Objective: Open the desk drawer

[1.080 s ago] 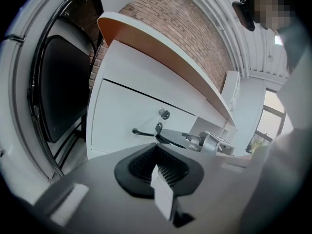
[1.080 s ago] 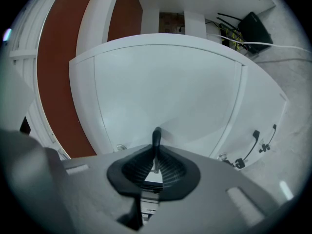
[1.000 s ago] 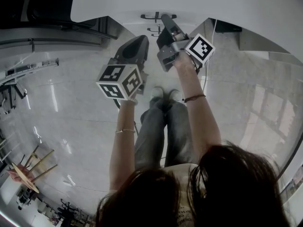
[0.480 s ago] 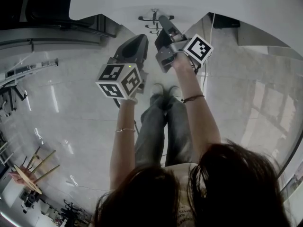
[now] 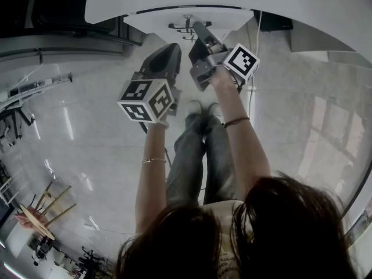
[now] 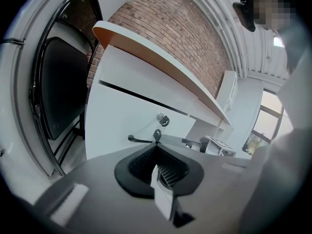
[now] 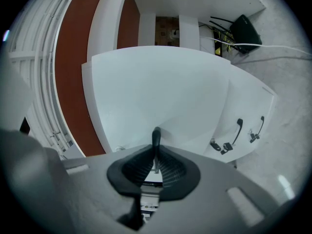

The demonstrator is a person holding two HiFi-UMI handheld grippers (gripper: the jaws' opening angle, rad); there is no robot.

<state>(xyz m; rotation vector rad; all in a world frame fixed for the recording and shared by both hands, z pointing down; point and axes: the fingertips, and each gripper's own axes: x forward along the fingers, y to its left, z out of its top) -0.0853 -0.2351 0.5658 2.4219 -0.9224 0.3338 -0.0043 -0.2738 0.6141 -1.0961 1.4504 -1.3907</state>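
The white desk drawer [image 5: 152, 17] sits at the top of the head view, its front standing a little out from the desk. My right gripper [image 5: 196, 28] reaches level to the drawer's black handle [image 5: 181, 24]. In the right gripper view the right gripper [image 7: 156, 154] is shut on that handle [image 7: 156, 136], against the white drawer front [image 7: 161, 87]. My left gripper [image 5: 172, 49] hangs lower and to the left, apart from the drawer. In the left gripper view its jaws [image 6: 157, 150] meet with nothing between them, facing a white front [image 6: 122, 116] with a black handle [image 6: 139, 140] and a keyed lock [image 6: 163, 120].
Beside the desk stands a black folding chair [image 6: 58, 91]. A black box with cables [image 7: 246, 28] lies on the floor under the desk. Two more black handles [image 7: 238, 130] with keys show on a white unit at the right. The person's legs and shoes [image 5: 200, 116] are below the grippers.
The drawer front has come out slightly from the desk, and a dark gap now shows behind it. The right gripper stays shut on the handle. The left gripper has kept still.
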